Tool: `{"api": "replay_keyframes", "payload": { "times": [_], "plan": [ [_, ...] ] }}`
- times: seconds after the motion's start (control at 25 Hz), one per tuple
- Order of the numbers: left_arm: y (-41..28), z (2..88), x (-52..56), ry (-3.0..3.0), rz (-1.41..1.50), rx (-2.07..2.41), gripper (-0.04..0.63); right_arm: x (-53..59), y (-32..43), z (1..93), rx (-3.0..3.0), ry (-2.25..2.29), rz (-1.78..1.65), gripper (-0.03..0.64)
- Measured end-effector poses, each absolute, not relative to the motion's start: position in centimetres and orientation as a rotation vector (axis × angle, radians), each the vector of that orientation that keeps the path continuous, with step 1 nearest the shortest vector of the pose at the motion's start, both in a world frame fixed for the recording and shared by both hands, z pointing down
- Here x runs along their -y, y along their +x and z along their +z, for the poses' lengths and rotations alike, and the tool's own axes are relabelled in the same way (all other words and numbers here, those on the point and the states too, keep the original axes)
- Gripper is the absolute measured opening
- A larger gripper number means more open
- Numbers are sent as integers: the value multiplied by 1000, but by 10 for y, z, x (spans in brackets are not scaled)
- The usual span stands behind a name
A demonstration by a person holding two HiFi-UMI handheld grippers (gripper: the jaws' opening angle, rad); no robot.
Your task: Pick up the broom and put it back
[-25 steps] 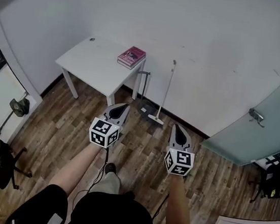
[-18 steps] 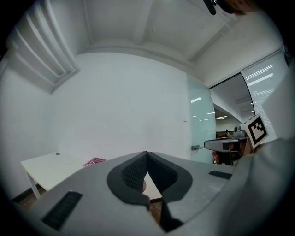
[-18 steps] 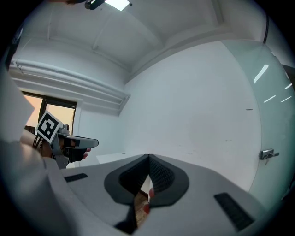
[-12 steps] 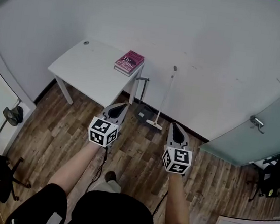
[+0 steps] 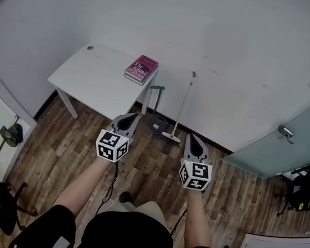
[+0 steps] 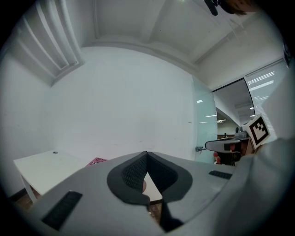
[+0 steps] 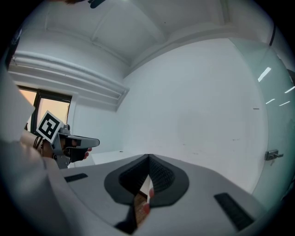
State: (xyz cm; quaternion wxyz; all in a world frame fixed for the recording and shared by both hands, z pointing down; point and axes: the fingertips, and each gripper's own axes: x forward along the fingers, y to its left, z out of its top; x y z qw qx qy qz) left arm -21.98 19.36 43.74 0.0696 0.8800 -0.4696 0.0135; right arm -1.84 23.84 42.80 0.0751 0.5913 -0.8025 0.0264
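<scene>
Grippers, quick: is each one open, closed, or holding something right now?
Left gripper: closed, jaws together, holding nothing.
Right gripper: closed, jaws together, holding nothing.

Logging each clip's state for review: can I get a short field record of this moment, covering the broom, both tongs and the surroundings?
broom: upright against the wall, head on the floor, right of the table
dustpan: on the floor between table and broom
table: white, book on its corner nearest the broom
left tongs: shut, empty, short of the broom
right tongs: shut, empty, short of the broom
task state: broom not yet picked up
</scene>
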Motion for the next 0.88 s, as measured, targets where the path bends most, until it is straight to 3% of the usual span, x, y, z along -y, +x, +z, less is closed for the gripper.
{"api": "replay_keyframes", "payload": {
  "times": [0.88],
  "plan": [
    [-179,446,-79,2678,144,1446,17,-119,17,431,2442,1808,91,18]
  ]
}}
